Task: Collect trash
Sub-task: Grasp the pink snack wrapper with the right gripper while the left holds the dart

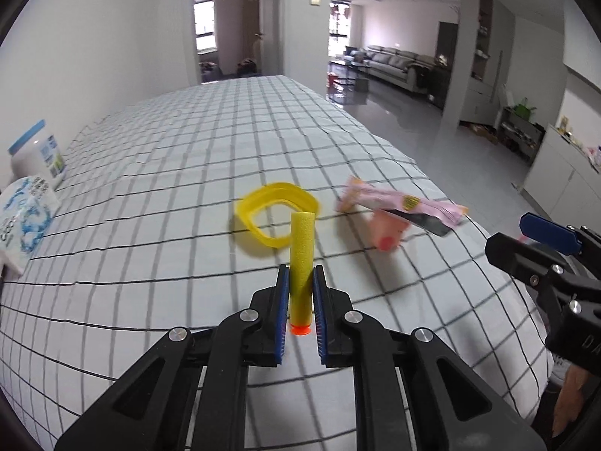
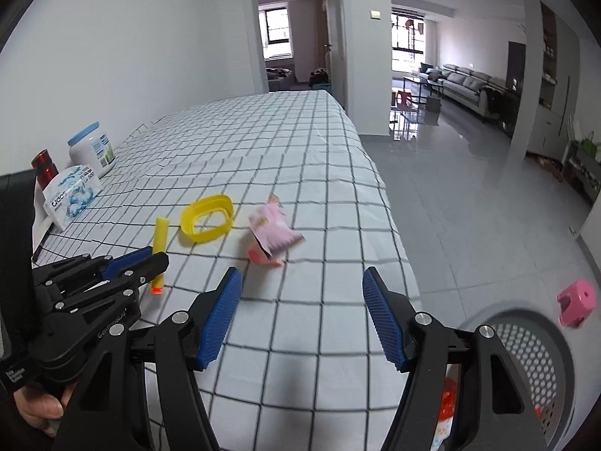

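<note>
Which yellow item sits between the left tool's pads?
The yellow foam dart, orange-tipped, straight; the left tool flanks it. The yellow plastic ring lies beyond, untouched.

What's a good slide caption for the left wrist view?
Left tongs close on a yellow foam dart on the checked tablecloth.

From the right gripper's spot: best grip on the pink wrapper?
Take the pink wrapper by its raised crumpled upper flap, coming from the near table edge. It stands puffed up off the cloth, and the right hand-held gripper is open and already faces it.
</note>
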The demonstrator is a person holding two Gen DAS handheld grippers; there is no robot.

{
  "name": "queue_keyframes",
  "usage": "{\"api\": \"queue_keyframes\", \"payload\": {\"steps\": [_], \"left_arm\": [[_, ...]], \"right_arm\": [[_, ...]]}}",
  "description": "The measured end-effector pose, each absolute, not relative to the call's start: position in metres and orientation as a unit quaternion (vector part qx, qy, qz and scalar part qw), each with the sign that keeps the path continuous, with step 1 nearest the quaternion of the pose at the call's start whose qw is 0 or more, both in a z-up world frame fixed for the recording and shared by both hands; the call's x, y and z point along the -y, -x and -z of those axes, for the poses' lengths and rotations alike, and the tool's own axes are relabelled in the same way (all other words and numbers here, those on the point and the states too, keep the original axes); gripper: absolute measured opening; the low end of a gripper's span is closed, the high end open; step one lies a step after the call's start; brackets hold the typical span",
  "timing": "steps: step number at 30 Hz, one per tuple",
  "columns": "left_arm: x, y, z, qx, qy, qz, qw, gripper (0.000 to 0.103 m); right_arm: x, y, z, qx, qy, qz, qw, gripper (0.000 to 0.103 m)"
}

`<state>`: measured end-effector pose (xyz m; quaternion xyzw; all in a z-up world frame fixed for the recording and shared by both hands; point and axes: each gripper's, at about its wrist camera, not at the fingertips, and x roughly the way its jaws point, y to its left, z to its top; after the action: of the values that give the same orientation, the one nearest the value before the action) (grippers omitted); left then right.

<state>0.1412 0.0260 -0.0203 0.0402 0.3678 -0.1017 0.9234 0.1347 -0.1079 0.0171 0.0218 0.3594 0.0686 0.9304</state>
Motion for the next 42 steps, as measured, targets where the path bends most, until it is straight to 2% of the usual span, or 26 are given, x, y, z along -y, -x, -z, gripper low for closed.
{"api": "queue_keyframes", "payload": {"steps": [19, 23, 26, 34, 42], "left_arm": [[-0.065, -0.16, 0.016, -0.374, 0.004, 0.063, 0.925, 0.013], [-0.066, -0.162, 0.017, -0.374, 0.004, 0.062, 0.925, 0.013], [-0.067, -0.162, 0.018, -0.374, 0.004, 0.062, 0.925, 0.013], [-0.068, -0.161, 0.018, -0.373, 0.004, 0.064, 0.926, 0.013], [-0.068, -0.159, 0.016, -0.372, 0.007, 0.068, 0.926, 0.013]], "right_arm": [[0.08, -0.206, 0.004, -0.408, 0.035, -0.081, 0.909, 0.063], [0.077, -0.208, 0.007, -0.412, 0.04, -0.083, 0.907, 0.057], [0.074, -0.21, 0.009, -0.417, 0.044, -0.083, 0.904, 0.046], [0.073, -0.207, 0.007, -0.414, 0.043, -0.089, 0.905, 0.029], [0.072, -0.198, 0.001, -0.405, 0.034, -0.093, 0.909, 0.027]]}}
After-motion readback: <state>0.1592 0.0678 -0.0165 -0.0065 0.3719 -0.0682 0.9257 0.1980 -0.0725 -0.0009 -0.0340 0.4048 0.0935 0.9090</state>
